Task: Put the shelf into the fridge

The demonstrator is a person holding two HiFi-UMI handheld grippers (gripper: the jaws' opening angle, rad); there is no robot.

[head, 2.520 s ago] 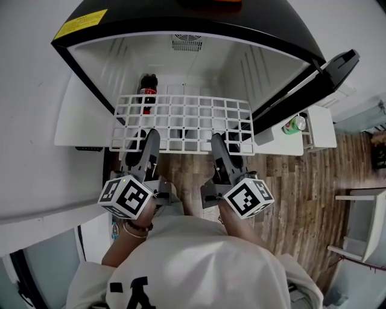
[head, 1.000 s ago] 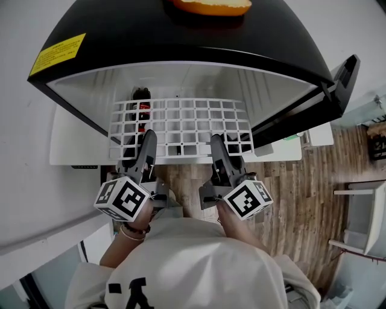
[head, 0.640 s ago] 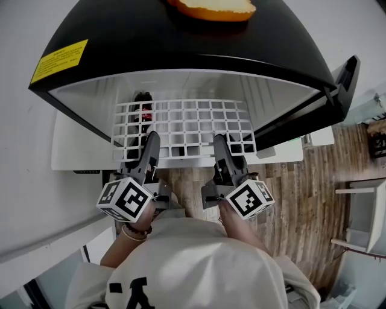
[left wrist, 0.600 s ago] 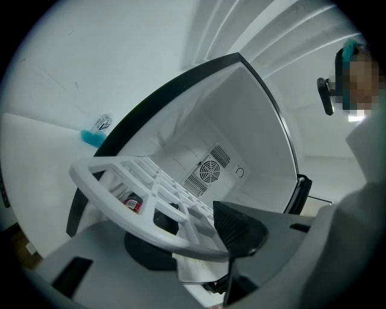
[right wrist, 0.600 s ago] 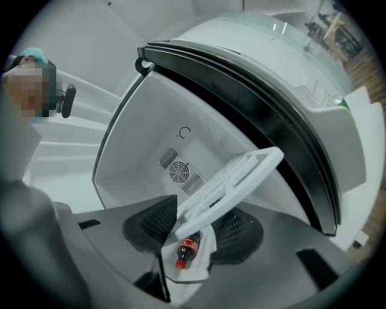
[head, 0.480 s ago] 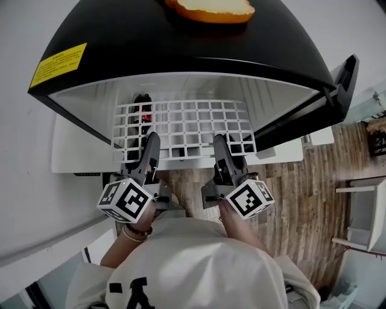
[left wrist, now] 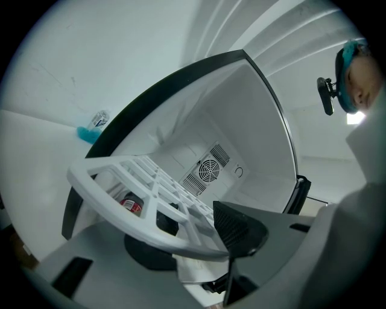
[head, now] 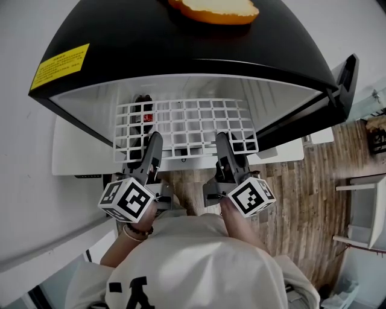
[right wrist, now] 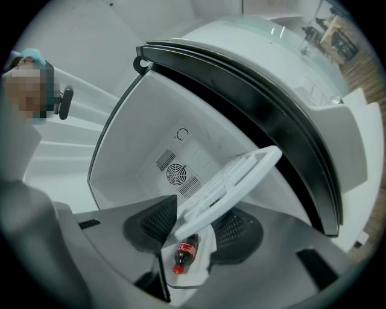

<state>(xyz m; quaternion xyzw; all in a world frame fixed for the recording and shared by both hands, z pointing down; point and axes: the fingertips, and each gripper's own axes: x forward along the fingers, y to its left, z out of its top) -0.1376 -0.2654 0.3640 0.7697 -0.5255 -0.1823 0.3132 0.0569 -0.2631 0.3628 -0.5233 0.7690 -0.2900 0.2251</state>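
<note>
The white grid shelf lies level in the mouth of the open black fridge, its far part inside the white interior. My left gripper and right gripper are each shut on the shelf's near edge, side by side. In the left gripper view the shelf's rim runs between the pads, with my left gripper clamped on it. In the right gripper view the shelf sits edge-on in my right gripper. The fridge's floor is mostly hidden under the grid.
A cola bottle stands at the fridge's back left, under the shelf, bottle showing below the grid. A fan vent is on the back wall. The door hangs open at the right. An orange object lies on the fridge top.
Both grippers have carried the shelf from in front of the opening deeper into the fridge. Over the last half second it has moved only slightly.
</note>
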